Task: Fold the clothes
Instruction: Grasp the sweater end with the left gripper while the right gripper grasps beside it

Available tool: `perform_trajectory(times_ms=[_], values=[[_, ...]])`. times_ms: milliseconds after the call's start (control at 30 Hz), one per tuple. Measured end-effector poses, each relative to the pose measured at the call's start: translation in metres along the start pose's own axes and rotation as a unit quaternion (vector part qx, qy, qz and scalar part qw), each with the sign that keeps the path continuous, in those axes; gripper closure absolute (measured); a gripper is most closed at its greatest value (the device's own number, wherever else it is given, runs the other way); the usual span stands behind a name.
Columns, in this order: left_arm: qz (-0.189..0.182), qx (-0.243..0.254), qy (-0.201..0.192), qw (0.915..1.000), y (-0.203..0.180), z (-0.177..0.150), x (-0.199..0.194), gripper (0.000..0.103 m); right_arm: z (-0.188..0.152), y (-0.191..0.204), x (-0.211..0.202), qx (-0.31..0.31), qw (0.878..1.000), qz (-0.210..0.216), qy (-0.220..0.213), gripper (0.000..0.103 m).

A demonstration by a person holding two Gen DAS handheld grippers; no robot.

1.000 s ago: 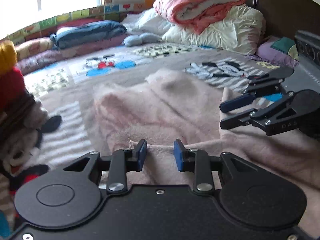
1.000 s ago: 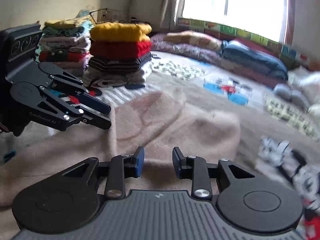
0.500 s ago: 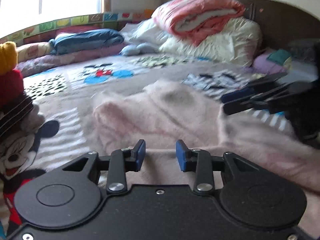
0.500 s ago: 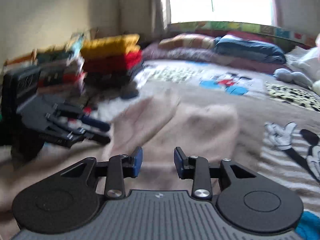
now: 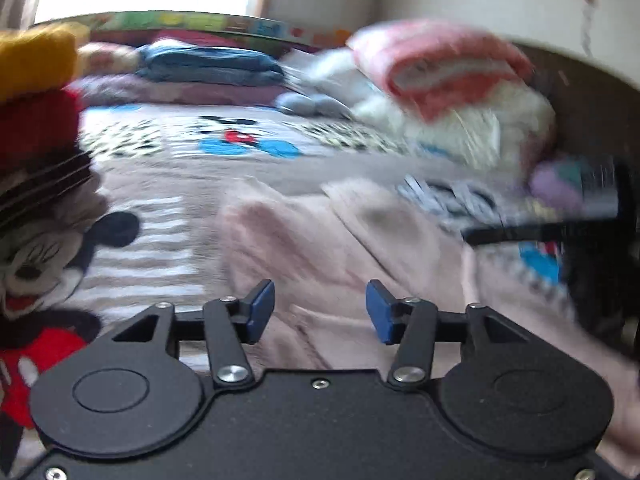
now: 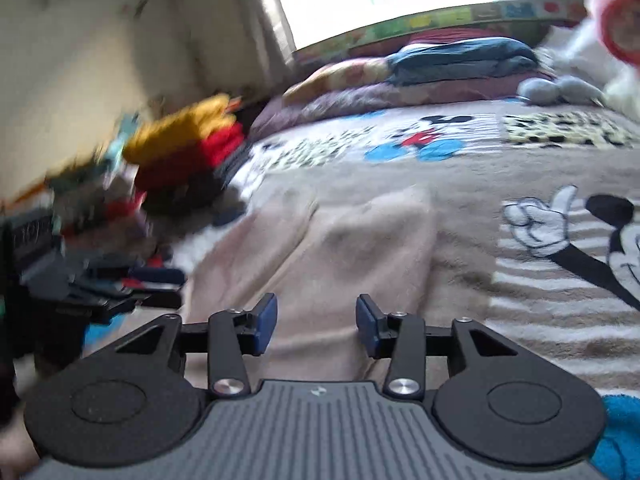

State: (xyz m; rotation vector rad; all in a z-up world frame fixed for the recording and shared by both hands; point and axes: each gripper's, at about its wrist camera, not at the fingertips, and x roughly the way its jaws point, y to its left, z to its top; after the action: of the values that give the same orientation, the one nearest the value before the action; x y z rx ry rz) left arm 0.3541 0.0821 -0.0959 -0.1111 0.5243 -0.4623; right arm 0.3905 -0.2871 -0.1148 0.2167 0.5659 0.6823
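Observation:
A pale pink fleece garment (image 5: 332, 240) lies rumpled on the bed, also in the right wrist view (image 6: 360, 248). My left gripper (image 5: 320, 310) is open and empty just above its near edge. My right gripper (image 6: 316, 322) is open and empty over the same garment. The right gripper shows blurred at the right edge of the left view (image 5: 560, 232). The left gripper shows blurred at the left of the right view (image 6: 100, 284).
A stack of folded clothes, yellow and red on top (image 6: 188, 140), stands at the left, also in the left wrist view (image 5: 36, 92). Pillows and a pink quilt (image 5: 440, 68) pile at the headboard. Folded blankets (image 6: 460, 60) lie under the window. A Mickey Mouse bedspread (image 6: 560, 280) covers the bed.
Both grippers have opened wider and swung, so each view has turned. The left view now looks more to the left, the right view more to the right. The garment lies as before.

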Motion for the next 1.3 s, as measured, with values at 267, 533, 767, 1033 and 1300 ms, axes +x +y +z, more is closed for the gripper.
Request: perform_trajectory(times_ms=[267,533,767,1033,1300], values=[[-0.024,-0.189,0.045,0.9806,0.063,0.002,0.025,0.039,-0.005,-0.061,0.009,0.173,0.985,0.007,0.010,0.048],[-0.077,-0.300,0.062,0.9487,0.108,0.037,0.082,0.045,0.015,-0.100,0.052,0.264,0.961,0.060,0.046,0.045],[-0.094,-0.309,0.103,0.9408,0.126,0.048,0.136,0.084,0.045,-0.120,0.101,0.283,0.954,0.077,0.060,0.049],[-0.106,-0.303,0.089,0.9427,0.130,0.041,0.139,0.085,0.039,-0.120,0.123,0.237,0.969,0.057,0.037,0.088],[-0.055,-0.274,0.090,0.9560,0.109,0.051,0.131,0.084,0.046,-0.111,0.123,0.209,0.977,0.030,0.042,0.088]])
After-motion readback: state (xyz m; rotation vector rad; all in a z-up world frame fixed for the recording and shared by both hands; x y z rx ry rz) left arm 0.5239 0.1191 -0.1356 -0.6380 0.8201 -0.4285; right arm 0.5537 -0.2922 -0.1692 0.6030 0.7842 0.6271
